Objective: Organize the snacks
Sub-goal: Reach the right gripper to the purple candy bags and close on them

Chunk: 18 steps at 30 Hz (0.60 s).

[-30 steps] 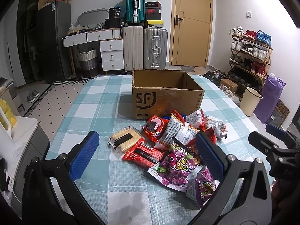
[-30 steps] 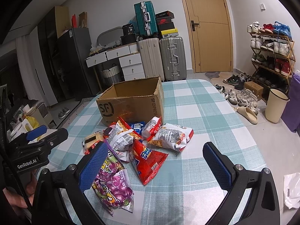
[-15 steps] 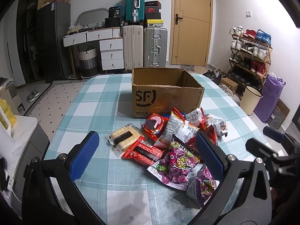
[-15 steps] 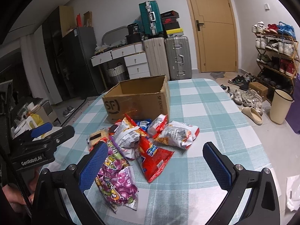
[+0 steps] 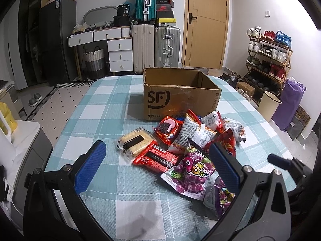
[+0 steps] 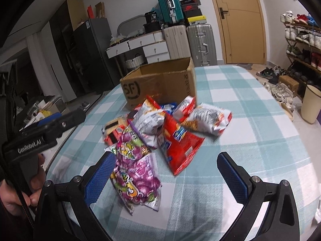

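An open, empty-looking SF cardboard box (image 5: 180, 94) (image 6: 160, 82) stands on the checked tablecloth. A pile of snack packets lies in front of it: a biscuit pack (image 5: 134, 141), a red wafer pack (image 5: 158, 158), purple candy bags (image 5: 190, 172) (image 6: 136, 172), a red chip bag (image 6: 178, 142) and white-red bags (image 5: 192, 132) (image 6: 206, 118). My left gripper (image 5: 156, 164) is open above the pile's near left side, holding nothing. My right gripper (image 6: 166, 170) is open above the pile's near right side, its left pad next to the purple bags.
Suitcases (image 5: 156, 46), a drawer desk (image 5: 118, 52) and a door (image 5: 206, 24) stand beyond the table. A shoe rack (image 5: 266, 60), a cream bin (image 5: 267, 105) and a purple bag (image 5: 291, 104) are on the floor at the right. A white appliance (image 5: 22, 140) sits left of the table edge.
My right gripper has moved forward and closer to the pile, over the purple bags. My left gripper has crept slightly forward. The snacks have not moved.
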Each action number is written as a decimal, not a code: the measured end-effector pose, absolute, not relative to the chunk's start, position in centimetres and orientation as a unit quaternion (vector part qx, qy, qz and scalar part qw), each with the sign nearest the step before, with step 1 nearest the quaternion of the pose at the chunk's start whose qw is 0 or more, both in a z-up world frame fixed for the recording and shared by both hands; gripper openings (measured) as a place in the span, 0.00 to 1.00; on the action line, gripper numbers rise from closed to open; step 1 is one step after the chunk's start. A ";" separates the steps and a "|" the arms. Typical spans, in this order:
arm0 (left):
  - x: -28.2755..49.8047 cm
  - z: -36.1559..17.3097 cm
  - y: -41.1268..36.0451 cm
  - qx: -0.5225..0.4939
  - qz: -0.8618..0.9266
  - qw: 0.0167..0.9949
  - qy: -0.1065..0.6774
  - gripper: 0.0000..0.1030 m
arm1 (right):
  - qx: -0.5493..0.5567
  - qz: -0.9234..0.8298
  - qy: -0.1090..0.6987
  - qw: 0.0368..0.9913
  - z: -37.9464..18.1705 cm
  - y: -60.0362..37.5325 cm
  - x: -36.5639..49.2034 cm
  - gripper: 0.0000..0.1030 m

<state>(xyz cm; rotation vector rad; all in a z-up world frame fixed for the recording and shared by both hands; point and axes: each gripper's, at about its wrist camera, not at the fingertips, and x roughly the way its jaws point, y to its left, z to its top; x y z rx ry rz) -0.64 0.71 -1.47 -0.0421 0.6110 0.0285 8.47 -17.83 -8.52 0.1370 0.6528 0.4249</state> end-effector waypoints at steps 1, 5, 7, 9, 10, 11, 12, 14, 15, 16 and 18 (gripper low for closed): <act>-0.6 -1.5 0.8 -0.021 0.014 0.953 0.301 0.99 | 0.067 0.212 0.320 0.921 -8.7 -17.6 8.5 1.00; -0.5 -1.7 1.1 -0.024 0.015 0.952 0.304 0.99 | 0.064 0.229 0.329 0.914 -9.6 -16.6 8.5 1.00; -0.5 -1.7 1.1 -0.024 0.016 0.952 0.304 0.99 | 0.066 0.237 0.335 0.910 -10.0 -16.3 8.5 1.00; -0.5 -1.8 1.2 -0.026 0.016 0.952 0.305 0.99 | 0.066 0.242 0.340 0.906 -10.4 -15.9 8.5 1.00; -0.5 -1.7 1.1 -0.024 0.016 0.952 0.303 0.99 | 0.066 0.244 0.342 0.905 -10.5 -15.8 8.6 1.00; -0.5 -1.7 1.2 -0.024 0.016 0.952 0.303 0.99 | 0.067 0.247 0.344 0.903 -10.7 -15.6 8.6 1.00; -0.5 -1.8 1.2 -0.024 0.017 0.952 0.303 0.99 | 0.067 0.249 0.346 0.902 -10.9 -15.5 8.7 1.00; -0.5 -1.8 1.2 -0.024 0.016 0.952 0.303 0.99 | 0.067 0.254 0.349 0.900 -11.1 -15.2 8.6 1.00; -0.5 -1.8 1.2 -0.025 0.016 0.952 0.304 0.99 | 0.067 0.256 0.351 0.898 -11.2 -15.1 8.6 1.00; -0.5 -1.7 1.2 -0.025 0.017 0.952 0.304 0.99 | 0.066 0.258 0.352 0.897 -11.4 -14.9 8.6 1.00; -0.6 -1.9 1.3 -0.027 0.016 0.952 0.304 0.99 | 0.065 0.262 0.356 0.895 -11.7 -14.6 8.7 1.00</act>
